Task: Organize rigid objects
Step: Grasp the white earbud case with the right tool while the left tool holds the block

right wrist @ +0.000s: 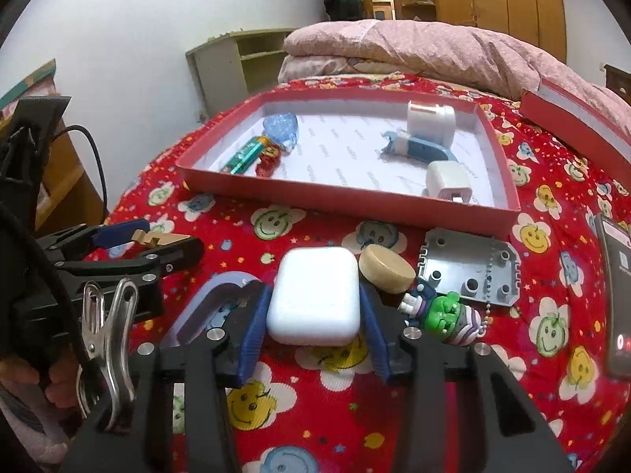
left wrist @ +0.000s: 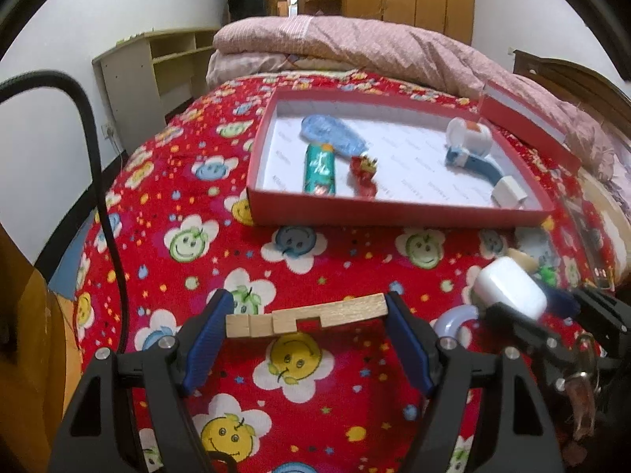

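Blue-padded left gripper (left wrist: 307,317) clamps a notched pale wooden block (left wrist: 306,319) endwise above the red flowered bedspread (left wrist: 197,236), while the right gripper (right wrist: 314,315) squeezes a white rounded plastic case (right wrist: 314,295) near the red cardboard tray (right wrist: 347,197).

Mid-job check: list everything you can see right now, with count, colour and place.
Box: 1, red, open, on bedspread.
Box lid: 1, red, right of box.
In box: teal tube, red figure, blue glittery piece, blue-white gadget, white plug, white cube.
White case: 1, between right fingers.
Wooden piece: 1, tan, between left fingers.
Beige disc, grey plate, green-purple keychain, lilac arc: on bedspread.
Phone: black, far right.
Left gripper; right gripper.
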The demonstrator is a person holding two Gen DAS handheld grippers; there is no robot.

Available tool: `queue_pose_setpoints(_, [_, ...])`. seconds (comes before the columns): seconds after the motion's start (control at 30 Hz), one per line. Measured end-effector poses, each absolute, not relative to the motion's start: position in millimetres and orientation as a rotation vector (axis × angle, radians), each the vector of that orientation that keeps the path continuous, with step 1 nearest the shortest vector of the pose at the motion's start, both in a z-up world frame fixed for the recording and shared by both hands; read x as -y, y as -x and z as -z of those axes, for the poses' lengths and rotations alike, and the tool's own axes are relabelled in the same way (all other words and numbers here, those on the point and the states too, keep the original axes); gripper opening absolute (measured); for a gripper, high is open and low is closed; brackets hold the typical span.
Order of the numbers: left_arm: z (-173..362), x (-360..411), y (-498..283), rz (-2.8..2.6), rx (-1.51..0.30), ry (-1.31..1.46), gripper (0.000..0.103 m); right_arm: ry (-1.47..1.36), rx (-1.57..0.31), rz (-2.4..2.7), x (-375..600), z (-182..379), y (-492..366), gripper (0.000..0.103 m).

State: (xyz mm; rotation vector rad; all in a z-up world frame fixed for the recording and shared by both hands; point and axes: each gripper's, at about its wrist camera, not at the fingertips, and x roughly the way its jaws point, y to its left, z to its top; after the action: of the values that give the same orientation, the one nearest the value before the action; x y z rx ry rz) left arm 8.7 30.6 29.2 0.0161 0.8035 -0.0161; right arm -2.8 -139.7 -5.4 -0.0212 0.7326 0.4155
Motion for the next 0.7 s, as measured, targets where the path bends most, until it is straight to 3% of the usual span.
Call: queue_pose_setpoints(0.7, [-51, -21, -1, 0.040, -0.774, -0.003, 0.080, 0.002, -0.740, -0.436, 148, 5, 8, 0.041])
